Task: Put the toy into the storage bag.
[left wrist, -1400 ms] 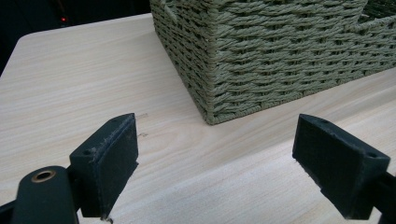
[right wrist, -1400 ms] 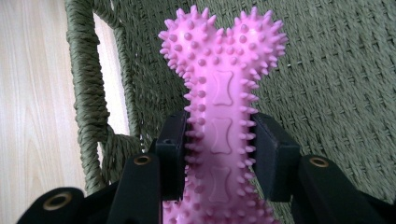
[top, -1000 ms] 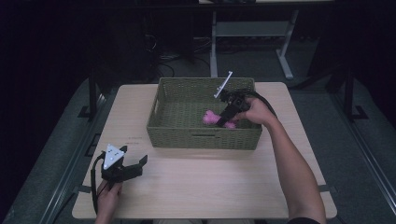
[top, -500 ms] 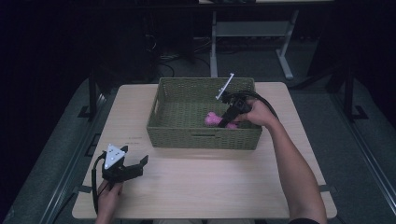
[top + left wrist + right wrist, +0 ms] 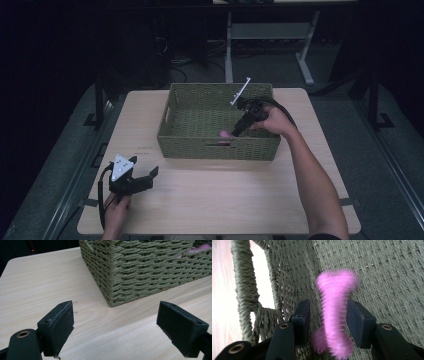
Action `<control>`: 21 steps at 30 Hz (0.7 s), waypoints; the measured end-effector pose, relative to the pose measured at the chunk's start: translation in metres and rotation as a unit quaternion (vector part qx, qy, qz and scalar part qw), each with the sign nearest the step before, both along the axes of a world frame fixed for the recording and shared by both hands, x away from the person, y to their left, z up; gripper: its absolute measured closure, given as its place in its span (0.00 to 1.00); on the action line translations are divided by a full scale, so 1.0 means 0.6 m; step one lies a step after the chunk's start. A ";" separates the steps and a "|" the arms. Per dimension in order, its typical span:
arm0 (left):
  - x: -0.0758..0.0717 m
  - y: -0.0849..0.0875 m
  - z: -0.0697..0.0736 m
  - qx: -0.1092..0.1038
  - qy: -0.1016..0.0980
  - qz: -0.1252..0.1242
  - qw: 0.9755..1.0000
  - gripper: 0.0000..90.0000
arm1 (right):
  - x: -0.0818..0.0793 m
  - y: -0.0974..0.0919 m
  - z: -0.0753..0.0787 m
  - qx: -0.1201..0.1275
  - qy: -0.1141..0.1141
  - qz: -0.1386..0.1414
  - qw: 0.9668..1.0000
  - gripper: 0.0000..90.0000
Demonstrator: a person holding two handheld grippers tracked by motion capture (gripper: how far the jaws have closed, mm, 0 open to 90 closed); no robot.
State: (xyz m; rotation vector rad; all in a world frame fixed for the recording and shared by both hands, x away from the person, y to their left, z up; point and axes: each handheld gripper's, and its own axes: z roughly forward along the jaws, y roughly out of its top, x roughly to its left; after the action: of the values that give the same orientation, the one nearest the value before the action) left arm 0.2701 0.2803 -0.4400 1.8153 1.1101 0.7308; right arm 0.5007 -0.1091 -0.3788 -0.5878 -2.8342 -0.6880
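A pink bone-shaped plush toy (image 5: 335, 315) hangs blurred between the jaws of my right gripper (image 5: 329, 306), low inside the green woven basket (image 5: 387, 270). Those jaws have just been opening: the left pad stands clear of the toy and the right pad lies close beside it. From above, the right gripper (image 5: 239, 131) reaches down over the basket's near wall (image 5: 220, 150), with the pink toy (image 5: 225, 133) at its tip. My left gripper (image 5: 150, 176) rests at the table's front left, open and empty. Its jaws (image 5: 116, 327) face the basket's corner (image 5: 140, 270).
The basket has a handle cut-out (image 5: 265, 272) in the wall beside the toy. The wooden table (image 5: 225, 200) is bare in front of the basket. A table frame (image 5: 270, 35) stands on the dark floor behind.
The right gripper's jaws have parted around the pink toy, and the toy sits lower in the basket than before. The left gripper has stayed where it was.
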 end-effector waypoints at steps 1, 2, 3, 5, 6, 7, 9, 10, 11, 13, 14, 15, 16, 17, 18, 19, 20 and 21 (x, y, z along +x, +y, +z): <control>0.000 0.000 0.000 0.000 0.000 0.000 1.000 0.15 | -0.001 0.000 0.001 -0.002 -0.001 -0.001 1.000 0.58; 0.000 -0.001 0.000 0.000 0.000 0.000 1.000 0.15 | -0.001 -0.001 0.001 -0.005 0.000 -0.001 1.000 0.57; 0.000 -0.001 0.000 0.000 0.000 0.000 1.000 0.15 | -0.002 -0.002 0.001 -0.005 0.000 0.000 1.000 0.56; 0.000 -0.001 0.000 0.000 0.000 0.000 1.000 0.15 | -0.003 -0.004 0.003 -0.005 -0.001 -0.006 1.000 0.55; 0.000 -0.001 0.000 -0.001 0.000 -0.001 1.000 0.15 | -0.003 -0.004 0.003 -0.005 -0.001 -0.006 1.000 0.55; -0.001 -0.002 0.000 -0.002 -0.001 -0.001 1.000 0.15 | -0.003 -0.005 0.004 -0.003 -0.001 -0.005 1.000 0.55; -0.001 -0.002 0.001 -0.002 -0.002 -0.001 1.000 0.15 | -0.006 -0.007 0.007 -0.002 -0.003 -0.009 1.000 0.54; -0.001 -0.003 0.000 -0.002 -0.001 -0.001 1.000 0.15 | -0.007 -0.008 0.008 0.002 -0.003 -0.010 1.000 0.53; -0.001 -0.002 0.000 0.000 0.000 -0.003 1.000 0.15 | -0.008 -0.009 0.010 0.002 -0.004 -0.011 1.000 0.53; -0.002 -0.002 0.001 0.000 0.000 -0.003 1.000 0.15 | -0.011 -0.013 0.015 0.005 -0.009 -0.017 1.000 0.51; -0.002 -0.002 0.001 0.000 -0.001 -0.002 1.000 0.15 | -0.012 -0.015 0.017 0.006 -0.013 -0.017 1.000 0.50; -0.002 -0.002 0.001 0.000 -0.001 -0.003 1.000 0.15 | -0.015 -0.019 0.023 0.010 -0.014 -0.021 1.000 0.49; -0.002 -0.003 0.001 0.000 -0.001 -0.003 1.000 0.15 | -0.015 -0.019 0.023 0.010 -0.014 -0.021 1.000 0.49; -0.001 -0.003 0.001 0.002 0.000 -0.004 1.000 0.15 | -0.016 -0.021 0.025 0.010 -0.014 -0.020 1.000 0.49; -0.001 -0.003 0.001 0.001 -0.001 -0.004 1.000 0.15 | -0.018 -0.023 0.028 0.011 -0.017 -0.022 1.000 0.48; -0.001 -0.004 0.000 -0.002 -0.002 -0.003 1.000 0.15 | -0.020 -0.025 0.031 0.014 -0.018 -0.023 0.999 0.48; -0.001 -0.005 0.000 -0.001 -0.001 -0.003 1.000 0.15 | -0.021 -0.027 0.034 0.016 -0.019 -0.026 0.999 0.48; 0.000 -0.005 0.000 -0.001 -0.001 -0.004 1.000 0.15 | -0.023 -0.029 0.037 0.018 -0.021 -0.026 0.999 0.48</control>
State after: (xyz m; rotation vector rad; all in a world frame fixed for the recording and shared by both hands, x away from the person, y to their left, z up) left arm 0.2698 0.2775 -0.4398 1.8166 1.1023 0.7272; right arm 0.4871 -0.1263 -0.3567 -0.6504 -2.8477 -0.7682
